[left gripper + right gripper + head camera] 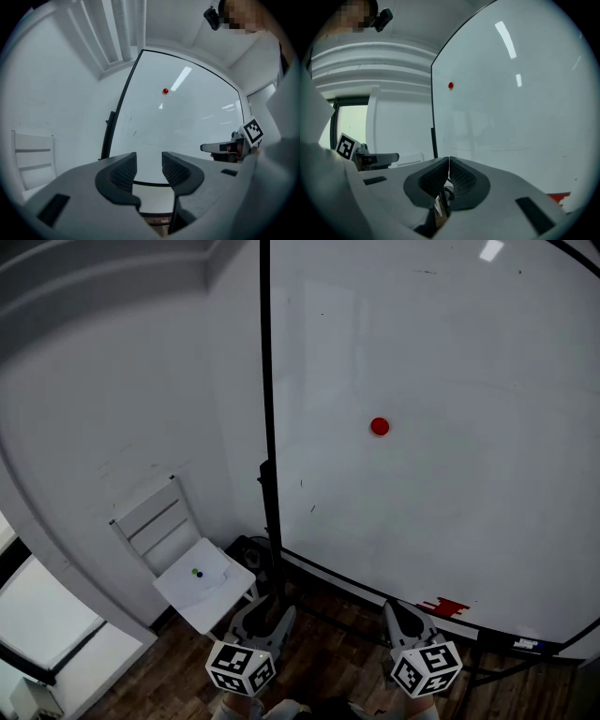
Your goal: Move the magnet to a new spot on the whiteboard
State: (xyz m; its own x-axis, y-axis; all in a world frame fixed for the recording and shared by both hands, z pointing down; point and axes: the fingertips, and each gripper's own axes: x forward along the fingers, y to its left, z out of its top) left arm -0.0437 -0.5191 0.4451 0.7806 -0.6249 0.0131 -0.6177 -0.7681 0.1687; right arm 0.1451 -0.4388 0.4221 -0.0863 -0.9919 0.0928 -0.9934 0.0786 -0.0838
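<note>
Head view: I see the magnet (379, 427), a small red disc, on the whiteboard (469, 484). It sits in the upper-middle area, nearer the left edge than the right, and well apart from every edge. Bare white board lies open all round it, most widely to the right and below. The black frame (267, 381) marks the left edge. A red object (442, 607) rests at the bottom edge. A white chair (183, 554) stands just left of the bottom-left corner, on the wooden floor (319, 662). The left tool (267, 612) and right tool (396, 610) are both low, below the bottom edge and well short of the magnet.

Left gripper view: the left tool (149, 164) has its jaws moderately wide, with nothing between them. The magnet (165, 91) is far ahead and above. The right tool (229, 146) shows at the right.

Right gripper view: the right tool (448, 161) has its jaws closed tip to tip, gripping nothing. The magnet (450, 85) is near the left edge of the board, high above the tips. The left tool (375, 159) shows at the left.
</note>
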